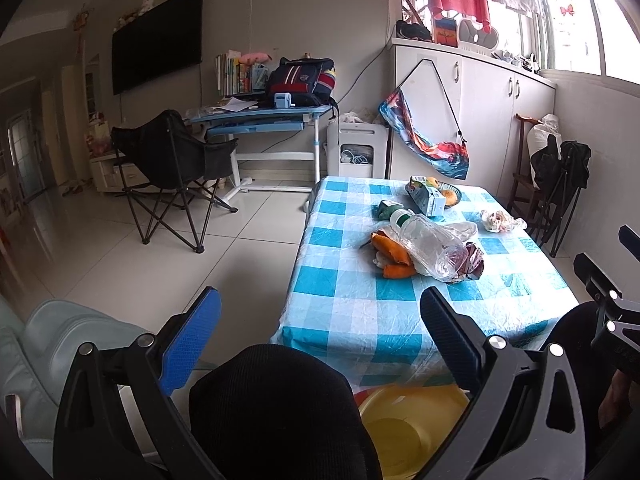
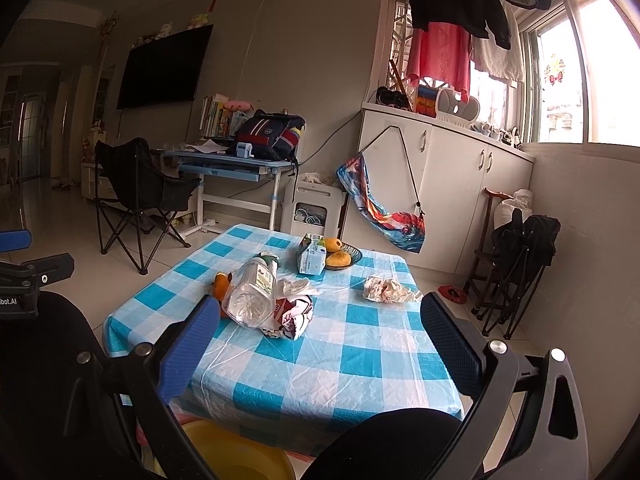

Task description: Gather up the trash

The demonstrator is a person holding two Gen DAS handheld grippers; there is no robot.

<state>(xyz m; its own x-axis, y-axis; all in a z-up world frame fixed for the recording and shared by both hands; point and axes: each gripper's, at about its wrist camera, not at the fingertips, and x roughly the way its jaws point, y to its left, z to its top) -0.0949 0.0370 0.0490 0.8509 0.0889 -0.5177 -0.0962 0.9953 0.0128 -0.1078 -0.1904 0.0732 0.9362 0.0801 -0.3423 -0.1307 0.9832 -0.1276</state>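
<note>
Your right gripper [image 2: 320, 344] sits nearer the bottle [image 2: 250, 294], which lies dead ahead, base toward you (both grippers spread wide, holding nothing).

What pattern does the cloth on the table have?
The tablecloth has a blue and white check pattern. It shows best in the right wrist view.

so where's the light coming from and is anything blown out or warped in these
Left wrist view: daylight enters through the window at upper right, which is blown out; the dark corners are lens vignette, and straight lines bow near the edges. Right wrist view: the window is again overexposed, the far room at left is dim, and the checked tablecloth is evenly lit with soft sheen.
</note>
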